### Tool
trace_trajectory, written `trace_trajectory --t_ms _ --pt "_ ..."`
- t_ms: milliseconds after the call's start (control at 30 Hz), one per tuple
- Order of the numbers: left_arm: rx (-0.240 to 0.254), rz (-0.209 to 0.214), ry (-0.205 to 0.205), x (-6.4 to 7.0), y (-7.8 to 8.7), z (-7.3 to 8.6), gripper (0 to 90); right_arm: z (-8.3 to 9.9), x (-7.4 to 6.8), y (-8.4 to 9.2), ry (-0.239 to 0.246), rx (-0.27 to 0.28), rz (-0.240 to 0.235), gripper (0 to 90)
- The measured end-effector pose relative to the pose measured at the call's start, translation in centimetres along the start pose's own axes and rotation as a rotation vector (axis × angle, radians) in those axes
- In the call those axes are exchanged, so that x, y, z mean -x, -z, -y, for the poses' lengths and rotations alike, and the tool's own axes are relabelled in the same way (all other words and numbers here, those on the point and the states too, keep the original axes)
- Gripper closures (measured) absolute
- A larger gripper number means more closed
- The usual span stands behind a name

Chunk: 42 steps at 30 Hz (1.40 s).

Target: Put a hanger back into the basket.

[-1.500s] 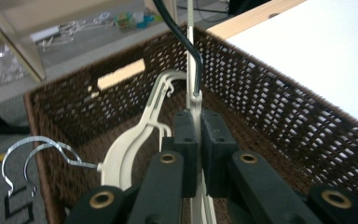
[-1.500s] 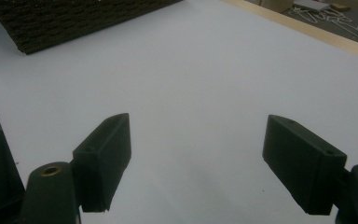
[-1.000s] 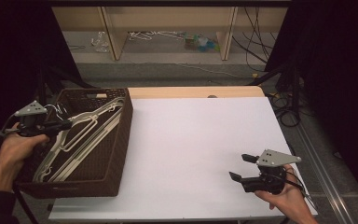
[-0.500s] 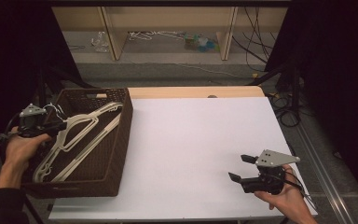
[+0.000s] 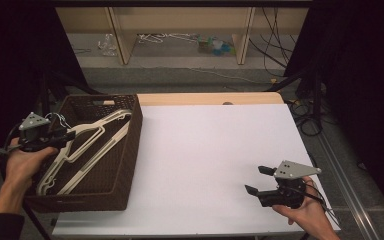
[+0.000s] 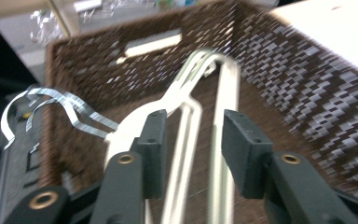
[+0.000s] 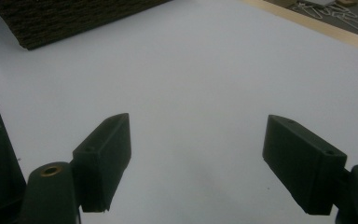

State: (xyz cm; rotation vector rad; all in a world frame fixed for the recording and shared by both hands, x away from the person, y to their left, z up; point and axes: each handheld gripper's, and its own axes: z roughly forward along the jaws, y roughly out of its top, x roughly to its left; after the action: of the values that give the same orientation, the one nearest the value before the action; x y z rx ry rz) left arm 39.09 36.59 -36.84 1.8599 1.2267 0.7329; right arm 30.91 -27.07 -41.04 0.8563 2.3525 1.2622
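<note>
A brown wicker basket [image 5: 130,150] stands on the left end of the white table [image 5: 215,150]. Several white hangers [image 5: 87,145] lie slanted in it, their metal hooks [image 6: 65,105] toward the left rim. My left gripper [image 5: 68,136] hovers over that rim, pointing into the basket. Its jaws have just been opening. In the left gripper view my left gripper [image 6: 193,140] has hanger arms [image 6: 186,102] showing through the gap, and the pads press on nothing. My right gripper [image 5: 258,180] rests low over the table's front right, open and empty, as my right gripper [image 7: 198,144] shows over bare white surface.
A wooden strip [image 5: 210,98] edges the table's far side. Beyond it stands a low shelf [image 5: 180,30] with clutter on the floor beneath. Cables [image 5: 305,115] trail at the right. The basket's corner [image 7: 74,18] lies ahead of the right gripper.
My left hand has drawn back leftward from over the hangers to the basket's left rim, and its jaws have parted. The hangers have settled lower in the basket. The right hand has not moved.
</note>
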Motion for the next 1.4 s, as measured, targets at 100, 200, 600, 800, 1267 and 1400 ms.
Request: trace_trajectory --t_ms 100,200,600,800,1267,1400 --pt "0.042 0.065 -0.019 2.0 0.3 -0.5 57.0 0.0 0.0 0.0 -0.003 -0.003 -0.002 24.5" --pt "0.054 0.091 -0.042 3.2 0.4 -0.7 55.8 0.0 -0.1 0.0 -0.005 -0.005 -0.002 24.5" --pt "0.093 0.152 -0.045 6.3 1.0 -1.4 50.5 0.1 -0.1 0.0 -0.006 -0.009 -0.007 24.5" --pt "0.119 0.181 -0.046 7.9 0.8 -1.5 42.8 0.2 -0.1 -0.1 -0.001 -0.006 0.0 24.3" --pt "0.181 0.265 -0.11 13.6 0.9 -2.4 30.9 0.3 -0.2 -0.2 -0.021 0.029 0.01 16.6" --pt "0.193 0.288 -0.11 15.2 0.6 -1.9 27.6 0.3 -0.4 -0.2 -0.024 0.044 0.006 16.3"
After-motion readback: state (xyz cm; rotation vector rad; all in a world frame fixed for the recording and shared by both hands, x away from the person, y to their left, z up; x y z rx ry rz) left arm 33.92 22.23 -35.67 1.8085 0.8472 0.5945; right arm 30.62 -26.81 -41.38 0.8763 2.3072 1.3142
